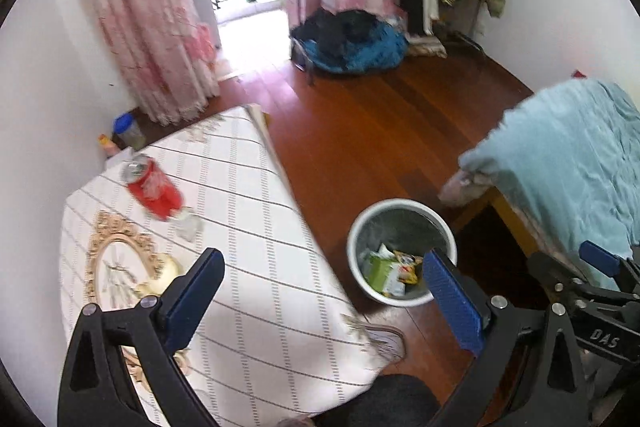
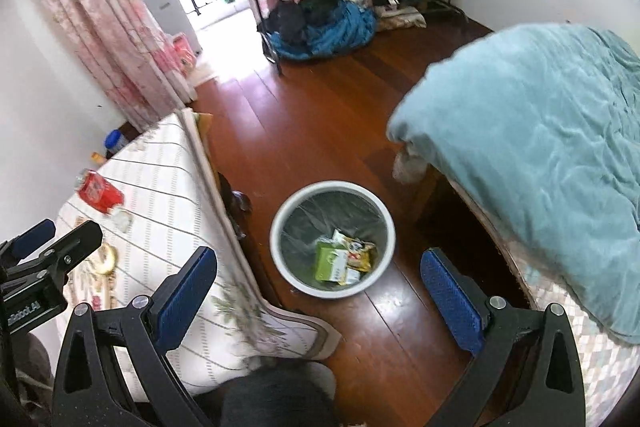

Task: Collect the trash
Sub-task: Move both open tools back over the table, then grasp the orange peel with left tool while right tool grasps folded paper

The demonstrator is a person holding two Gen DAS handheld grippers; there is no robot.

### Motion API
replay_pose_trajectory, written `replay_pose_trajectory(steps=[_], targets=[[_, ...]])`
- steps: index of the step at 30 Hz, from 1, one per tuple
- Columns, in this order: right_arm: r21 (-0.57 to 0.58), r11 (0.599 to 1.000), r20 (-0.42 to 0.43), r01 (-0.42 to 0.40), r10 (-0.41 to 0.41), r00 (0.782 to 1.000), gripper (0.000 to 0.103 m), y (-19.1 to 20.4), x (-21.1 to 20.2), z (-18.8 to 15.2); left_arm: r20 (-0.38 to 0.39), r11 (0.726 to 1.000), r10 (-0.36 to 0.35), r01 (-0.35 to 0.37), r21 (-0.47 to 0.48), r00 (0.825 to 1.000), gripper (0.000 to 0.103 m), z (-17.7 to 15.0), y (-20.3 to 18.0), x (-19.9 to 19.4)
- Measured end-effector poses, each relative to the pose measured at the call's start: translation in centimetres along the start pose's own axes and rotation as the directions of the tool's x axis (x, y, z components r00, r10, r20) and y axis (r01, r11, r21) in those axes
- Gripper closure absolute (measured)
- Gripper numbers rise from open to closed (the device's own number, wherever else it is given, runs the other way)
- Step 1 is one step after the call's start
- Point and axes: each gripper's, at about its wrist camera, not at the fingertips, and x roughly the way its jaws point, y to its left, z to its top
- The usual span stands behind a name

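Note:
A red soda can (image 1: 154,189) lies on its side on the table's white checked cloth (image 1: 248,227), with a crumpled clear wrapper (image 1: 188,225) beside it and a banana peel (image 1: 160,279) nearer me. The same can (image 2: 98,191) and peel (image 2: 107,259) show at the left of the right wrist view. A white bin (image 1: 401,205) with a grey liner stands on the floor by the table; green and yellow packets (image 2: 344,261) lie inside the bin (image 2: 332,187). My left gripper (image 1: 324,275) hangs open above the table edge, holding nothing. My right gripper (image 2: 320,275) is open and empty above the floor near the bin.
A bed with a teal blanket (image 2: 540,147) stands on the right. Wooden floor (image 2: 320,131) runs between table and bed. A pile of blue and black clothes (image 1: 352,43), a clothes rack and pink curtains (image 1: 140,19) fill the far side. Jars (image 1: 128,131) sit by the wall.

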Motion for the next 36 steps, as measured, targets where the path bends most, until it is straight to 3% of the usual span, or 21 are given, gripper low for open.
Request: replay_pose_trajectory(steps=[6,11,15,19,23,27,32,33,35,36], targets=[[-0.060,0.997,0.014,-0.050,0.051,0.999,0.000,5.7,-0.7,0.7,0.034,0.994,0.075,-0.073,-0.077,0.997,0.002,-0.5,5.9,-1.1],[-0.122,0.986,-0.034,-0.111,0.108,0.994,0.000,12.0,1.8,0.6,0.001,0.971,0.160,-0.157,-0.179,0.987,0.002,-2.3,13.3,-0.4],[-0.188,0.965,-0.102,-0.180,0.163,0.981,0.000,18.4,5.6,-0.4,-0.109,0.911,0.265,-0.286,-0.297,0.958,0.002,-6.1,21.5,1.8],[-0.236,0.936,-0.195,-0.263,0.219,0.956,0.000,25.0,10.8,-1.6,-0.251,0.834,0.306,-0.385,-0.396,0.919,0.002,-10.7,28.4,5.0],[-0.257,0.916,-0.260,-0.309,0.242,0.935,0.000,30.5,16.0,-1.9,-0.349,0.775,0.311,-0.448,-0.445,0.884,0.002,-13.9,32.6,8.2],[-0.258,0.913,-0.298,-0.317,0.237,0.925,0.001,34.5,21.4,-1.2,-0.410,0.738,0.279,-0.467,-0.487,0.868,0.002,-15.7,35.1,11.3],[-0.229,0.912,-0.331,-0.341,0.257,0.908,0.014,36.8,25.7,-0.6,-0.451,0.742,0.254,-0.471,-0.477,0.856,0.000,-16.6,35.9,13.9],[-0.220,0.909,-0.340,-0.354,0.269,0.901,0.018,37.2,26.4,-0.6,-0.437,0.741,0.259,-0.468,-0.481,0.861,0.000,-16.6,35.9,13.9],[-0.210,0.901,-0.356,-0.379,0.291,0.888,0.030,37.7,27.4,-0.6,-0.435,0.746,0.256,-0.463,-0.480,0.863,0.000,-16.5,36.1,14.1],[-0.211,0.898,-0.361,-0.385,0.294,0.885,0.041,38.1,27.9,-0.7,-0.435,0.747,0.253,-0.460,-0.479,0.864,0.000,-16.4,36.1,14.2]])
